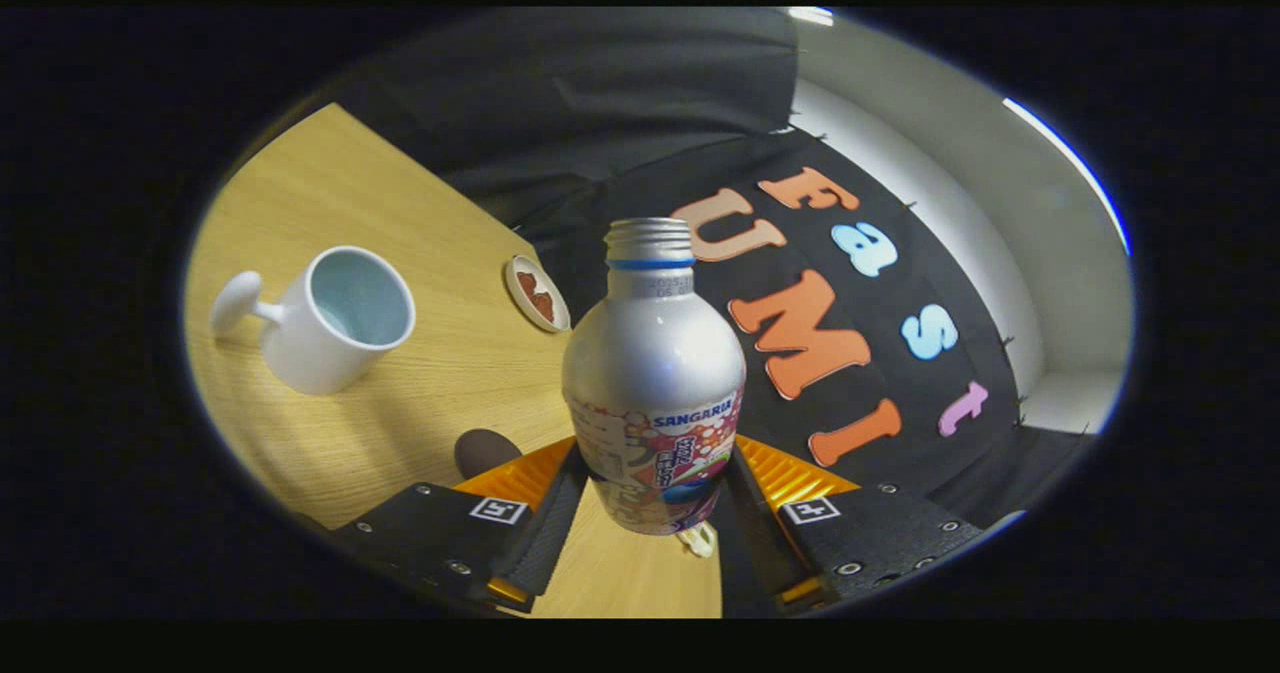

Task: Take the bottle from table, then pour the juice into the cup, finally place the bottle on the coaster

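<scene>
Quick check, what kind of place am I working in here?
Likely a recording booth, not a kitchen: black cloth wall, bare wooden table with a cup; the gripper jaws grip the bottle.

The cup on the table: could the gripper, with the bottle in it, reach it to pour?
Probably yes. The gripper clamps the bottle, and bare table lies between it and the cup.

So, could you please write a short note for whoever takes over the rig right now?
Tongs: shut on the bottle, gripping its lower body; the bottle looks lifted off the table and roughly upright, cap off.
Cup: on the table, beyond the tongs on the left, handle pointing away from the bottle; it looks empty.
Coaster: small round one, beyond the cup near the table edge.
Done: bottle taken.
Left: pour into the cup, then set the bottle on the coaster.
</scene>
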Tool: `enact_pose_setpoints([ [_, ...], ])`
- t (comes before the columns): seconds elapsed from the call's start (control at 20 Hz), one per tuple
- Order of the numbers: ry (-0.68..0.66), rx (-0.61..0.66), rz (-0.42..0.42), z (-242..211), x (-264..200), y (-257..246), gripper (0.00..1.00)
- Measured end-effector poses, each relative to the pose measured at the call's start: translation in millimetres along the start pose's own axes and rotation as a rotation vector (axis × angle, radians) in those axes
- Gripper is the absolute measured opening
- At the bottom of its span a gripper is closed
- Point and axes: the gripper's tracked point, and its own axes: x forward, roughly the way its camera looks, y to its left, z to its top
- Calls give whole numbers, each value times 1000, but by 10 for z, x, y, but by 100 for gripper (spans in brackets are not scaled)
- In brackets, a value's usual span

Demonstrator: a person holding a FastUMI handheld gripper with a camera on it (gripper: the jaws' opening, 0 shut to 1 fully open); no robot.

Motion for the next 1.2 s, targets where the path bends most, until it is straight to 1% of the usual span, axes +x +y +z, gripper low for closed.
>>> enact_pose_setpoints([
  [0.25, 100, 266, -37, -521, 5, -309, 78],
  [0.4, 147, 405, -47, -801, -23, -383, 78],
  [0.6, 205, 602, -24, -1099, -59, -328, 78],
  [0.7, 239, 662, -16, -1237, -103, -275, 78],
  [0.85, 268, 748, 18, -1334, -180, -150, 78],
  [1.2, 330, 861, 60, -1498, -359, 80, 78],
])
